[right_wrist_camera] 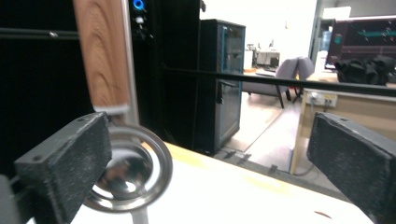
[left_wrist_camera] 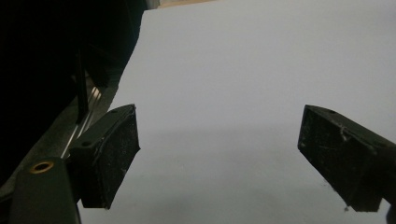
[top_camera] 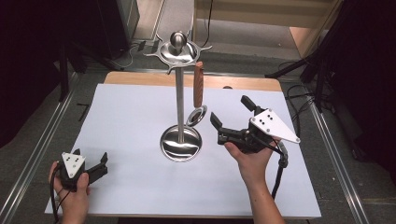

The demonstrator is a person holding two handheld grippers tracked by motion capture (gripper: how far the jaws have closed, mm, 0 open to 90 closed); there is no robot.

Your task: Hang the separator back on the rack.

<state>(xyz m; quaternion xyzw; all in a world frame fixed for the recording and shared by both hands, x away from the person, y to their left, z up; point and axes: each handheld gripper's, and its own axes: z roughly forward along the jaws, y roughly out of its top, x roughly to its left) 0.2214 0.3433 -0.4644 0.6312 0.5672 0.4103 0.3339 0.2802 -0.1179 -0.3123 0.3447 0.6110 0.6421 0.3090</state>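
I am holding my right tongs (top_camera: 232, 115) apart beside the ladle (top_camera: 198, 95) hanging on the stand (top_camera: 180, 84); bumping it risks toppling. Left tongs (top_camera: 89, 163) are resting apart on the tabletop (top_camera: 130, 186).

This is a lab or office workroom. Beyond the right hand-held gripper (right_wrist_camera: 205, 154) stands a tall black equipment cabinet (right_wrist_camera: 224, 84) with a glass door, and farther off a grey office chair (right_wrist_camera: 289, 77) and desks with monitors (right_wrist_camera: 364, 37). Around the white-covered surface (top_camera: 140, 186) lie metal floor rails (top_camera: 42, 149), cables and black stands.
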